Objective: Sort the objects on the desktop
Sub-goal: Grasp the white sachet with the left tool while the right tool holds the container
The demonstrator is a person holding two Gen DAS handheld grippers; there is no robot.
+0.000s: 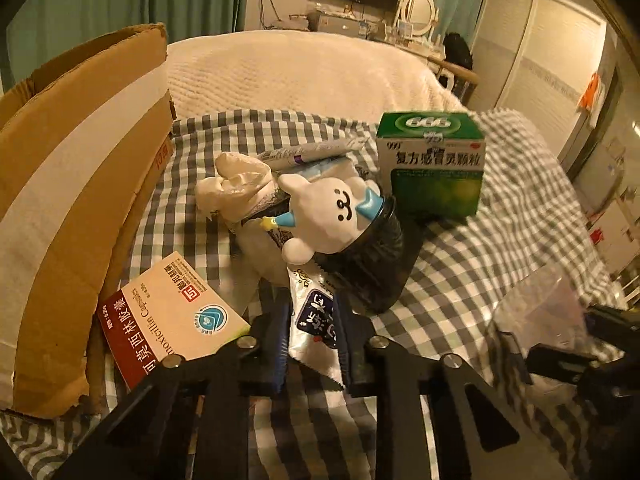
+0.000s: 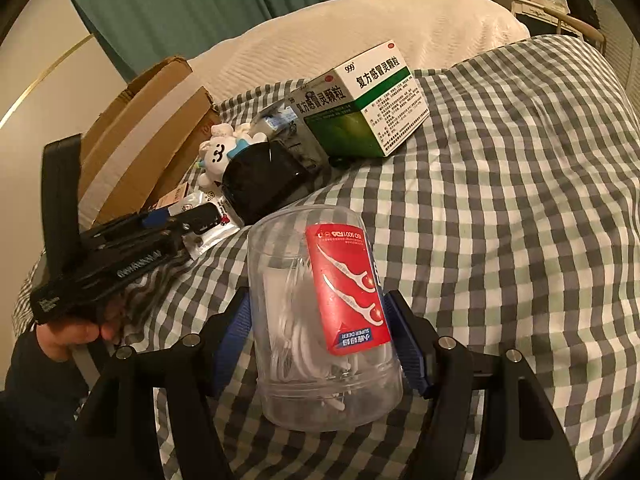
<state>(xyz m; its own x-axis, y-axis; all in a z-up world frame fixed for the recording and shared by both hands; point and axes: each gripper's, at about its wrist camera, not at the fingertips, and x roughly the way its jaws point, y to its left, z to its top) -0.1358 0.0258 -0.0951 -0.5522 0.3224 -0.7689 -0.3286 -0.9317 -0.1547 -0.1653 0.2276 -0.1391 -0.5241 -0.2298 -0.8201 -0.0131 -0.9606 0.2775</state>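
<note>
left gripper (image 1: 310, 336) pinching foil sachet (image 1: 314, 312), right gripper (image 2: 320, 340) clamped round floss jar (image 2: 320, 320); risk: thin sachet slipping out, or snagging bear figure (image 1: 332, 208) w/ lift.

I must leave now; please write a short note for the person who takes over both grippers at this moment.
Left gripper: closed on the silver foil sachet.
Right gripper: holding the clear plastic floss-pick jar with red label.
On the checked cloth: green-and-white medicine box, red-and-cream medicine box, white bear figure on black jar.
Brown cardboard box beside them.
Done: two items gripped. Left: the rest.
</note>
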